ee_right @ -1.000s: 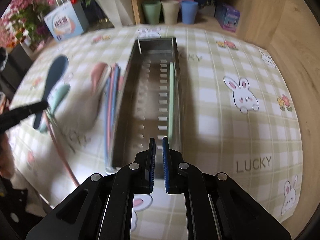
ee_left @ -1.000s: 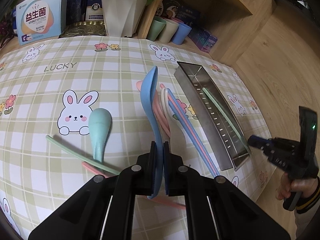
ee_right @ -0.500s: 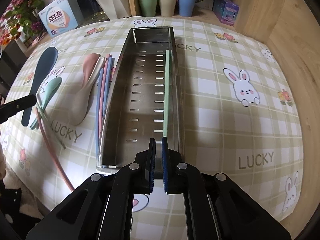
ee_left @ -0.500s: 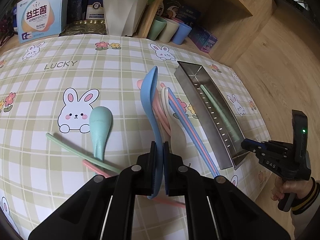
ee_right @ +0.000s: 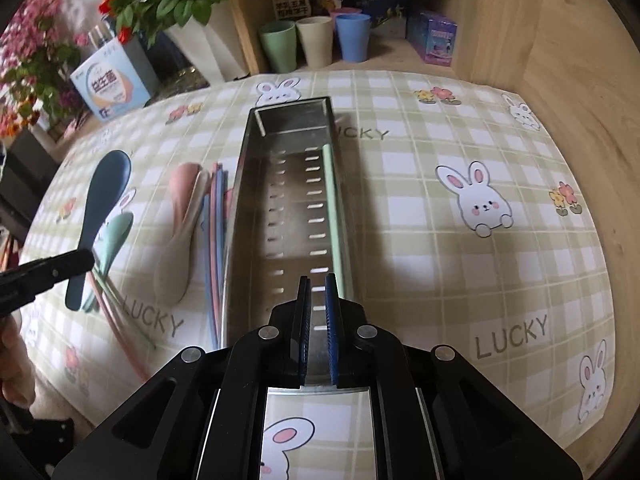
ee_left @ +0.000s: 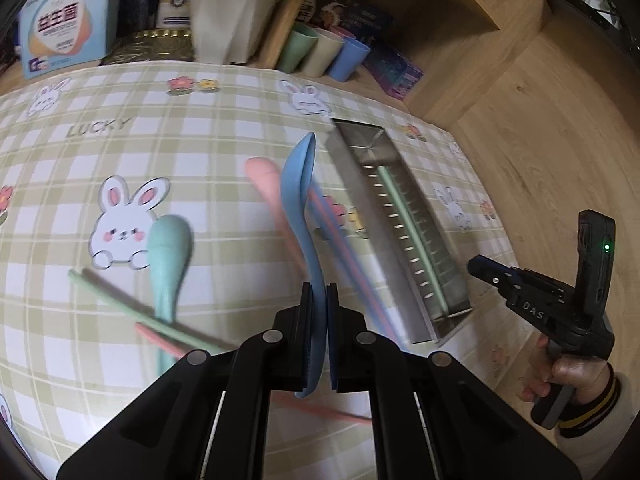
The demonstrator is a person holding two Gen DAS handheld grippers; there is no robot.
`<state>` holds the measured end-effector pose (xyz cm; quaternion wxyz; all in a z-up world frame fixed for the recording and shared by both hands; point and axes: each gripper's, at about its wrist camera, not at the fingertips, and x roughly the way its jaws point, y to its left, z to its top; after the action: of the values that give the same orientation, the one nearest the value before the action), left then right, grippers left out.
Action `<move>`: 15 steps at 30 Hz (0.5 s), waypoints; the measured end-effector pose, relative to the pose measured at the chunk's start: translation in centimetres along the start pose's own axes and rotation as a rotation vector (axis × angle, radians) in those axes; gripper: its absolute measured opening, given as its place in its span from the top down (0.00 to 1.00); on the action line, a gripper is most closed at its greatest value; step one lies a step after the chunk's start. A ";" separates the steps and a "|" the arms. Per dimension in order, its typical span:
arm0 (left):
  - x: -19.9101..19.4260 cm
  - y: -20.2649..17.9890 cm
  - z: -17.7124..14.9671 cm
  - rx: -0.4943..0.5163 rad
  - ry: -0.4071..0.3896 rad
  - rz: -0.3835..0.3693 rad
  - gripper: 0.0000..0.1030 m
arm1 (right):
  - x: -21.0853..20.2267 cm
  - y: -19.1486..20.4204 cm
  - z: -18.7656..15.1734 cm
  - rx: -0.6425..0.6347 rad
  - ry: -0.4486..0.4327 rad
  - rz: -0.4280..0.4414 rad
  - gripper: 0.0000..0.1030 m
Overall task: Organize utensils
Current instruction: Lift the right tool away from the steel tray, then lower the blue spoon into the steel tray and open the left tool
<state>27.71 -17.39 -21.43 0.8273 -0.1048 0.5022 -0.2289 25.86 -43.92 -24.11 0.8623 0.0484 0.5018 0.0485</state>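
My left gripper (ee_left: 319, 300) is shut on the handle of a blue spoon (ee_left: 298, 196) and holds it above the checked tablecloth; the spoon also shows in the right wrist view (ee_right: 102, 204). A long steel tray (ee_right: 248, 184) lies lengthwise ahead of my right gripper (ee_right: 318, 300), with one green chopstick (ee_right: 334, 208) inside. The right gripper is shut and empty over the tray's near end. A pink spoon (ee_right: 182, 188), a beige spoon (ee_right: 172, 264), a green spoon (ee_left: 168, 256) and loose pink, blue and green chopsticks (ee_right: 214, 240) lie left of the tray.
Three cups (ee_right: 316, 42) stand on the shelf at the back, beside a white plant pot (ee_left: 228, 16) and boxes (ee_left: 64, 24). A wooden wall (ee_right: 560, 60) borders the table on the right. The table's near edge lies just under both grippers.
My left gripper has lifted the blue spoon higher and shifted slightly right. My right gripper has drawn closer over the tray's near end.
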 end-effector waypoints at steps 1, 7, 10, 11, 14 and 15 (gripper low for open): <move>0.2 -0.6 0.2 0.010 0.004 -0.006 0.94 | -0.1 -0.3 0.1 0.008 -0.003 0.002 0.92; 2.9 -3.6 1.6 0.007 0.076 -0.039 0.94 | -0.7 -2.6 0.5 0.052 -0.044 -0.008 0.54; 4.8 -4.8 2.7 -0.032 0.118 -0.059 0.94 | -0.5 -4.2 0.8 0.086 -0.045 0.001 0.47; 5.5 -5.4 3.3 -0.050 0.130 -0.075 0.94 | -0.4 -4.6 0.8 0.097 -0.047 0.009 0.45; 7.3 -6.9 5.0 -0.088 0.147 -0.096 0.94 | 0.1 -6.2 1.0 0.138 -0.038 0.022 0.40; 7.9 -7.3 5.7 -0.097 0.147 -0.093 0.94 | 0.3 -6.5 1.0 0.149 -0.035 0.026 0.40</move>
<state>33.80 -27.95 -21.97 0.7706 -0.1507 0.5667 -0.2497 27.06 -50.40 -24.73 0.8642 0.1198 0.4883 0.0212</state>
